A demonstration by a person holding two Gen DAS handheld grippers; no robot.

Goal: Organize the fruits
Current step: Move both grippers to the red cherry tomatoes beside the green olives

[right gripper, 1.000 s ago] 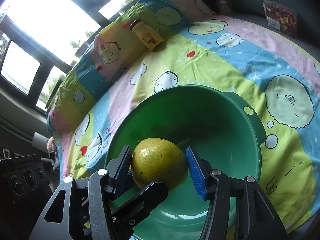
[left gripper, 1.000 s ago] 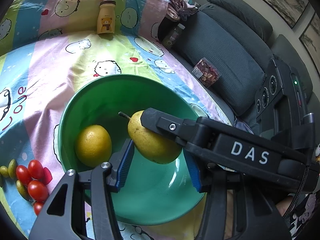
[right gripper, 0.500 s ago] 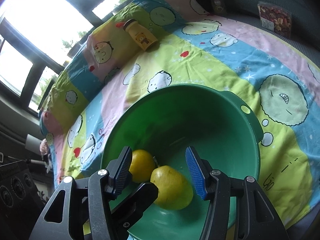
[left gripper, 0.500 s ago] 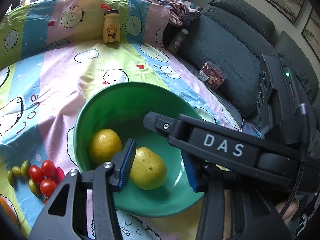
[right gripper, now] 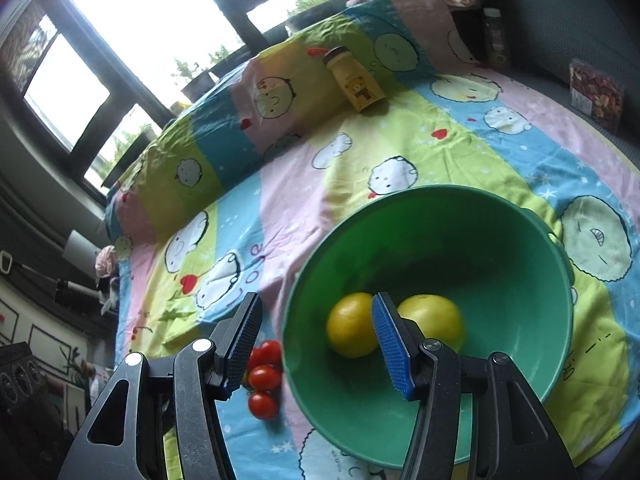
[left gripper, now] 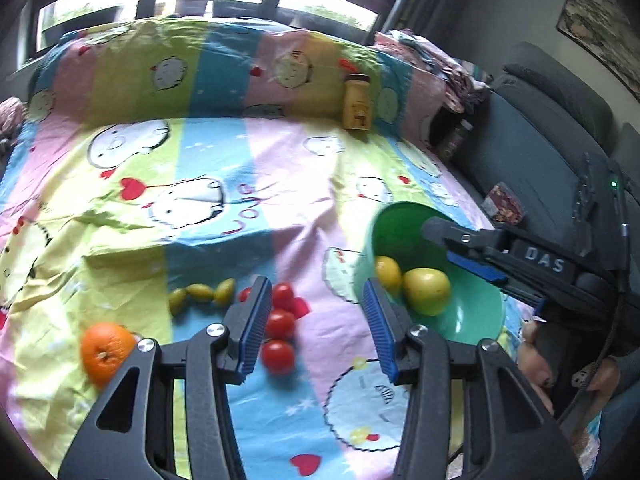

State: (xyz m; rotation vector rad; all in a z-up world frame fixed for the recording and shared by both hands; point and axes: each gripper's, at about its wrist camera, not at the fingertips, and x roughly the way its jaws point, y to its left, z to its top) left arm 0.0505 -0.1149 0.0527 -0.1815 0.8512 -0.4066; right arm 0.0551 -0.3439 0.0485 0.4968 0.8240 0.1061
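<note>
Pear (left gripper: pixel 426 291) now released beside lemon (left gripper: pixel 387 275) in green bowl (left gripper: pixel 472 320). My left gripper (left gripper: pixel 316 320), empty and opening, has swung over the tomatoes (left gripper: pixel 280 324); my right gripper (right gripper: pixel 316 344) hangs open, empty. Judged next: tomatoes.

On the bedsheet (left gripper: pixel 208 168) the bowl (left gripper: pixel 476 316) sits at the right of the left wrist view, with a lemon (left gripper: pixel 387 273) and a pear (left gripper: pixel 426 291) side by side in it. Just left of the bowl lies a cluster of tomatoes (left gripper: pixel 279 324); left of those a row of 3 olives (left gripper: pixel 202 295), then an orange (left gripper: pixel 105 351) at lower left. A bottle (left gripper: pixel 357 105) stands far behind, at the upper middle, with a sofa (left gripper: pixel 532 136) at upper right
</note>
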